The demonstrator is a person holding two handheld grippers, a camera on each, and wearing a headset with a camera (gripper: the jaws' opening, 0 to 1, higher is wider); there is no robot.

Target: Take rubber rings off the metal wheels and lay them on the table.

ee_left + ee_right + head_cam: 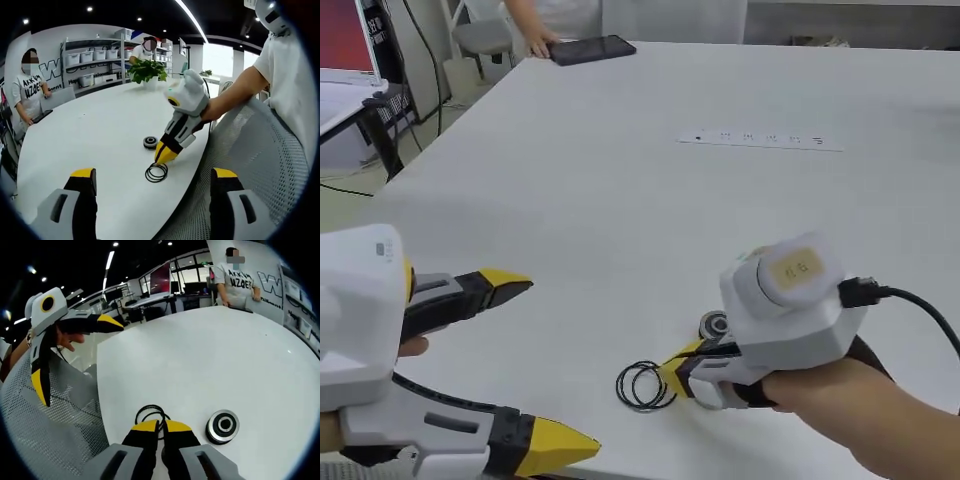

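Note:
A few thin black rubber rings (642,385) lie overlapped flat on the white table (620,200) near its front edge. My right gripper (670,376) is shut, and its yellow tips rest at the rings' right edge; whether a ring is pinched is unclear. The metal wheel (713,325) lies flat just behind that gripper. In the right gripper view the rings (150,415) lie just past the shut tips (161,426), with the wheel (223,426) to the right. My left gripper (535,365) is held wide open and empty, left of the rings (156,172).
A dark tablet (592,48) lies at the far table end under a person's hand (535,40). A printed strip (760,141) lies on the far right part. A mesh chair (55,430) stands at the front table edge. A potted plant (146,70) stands far off.

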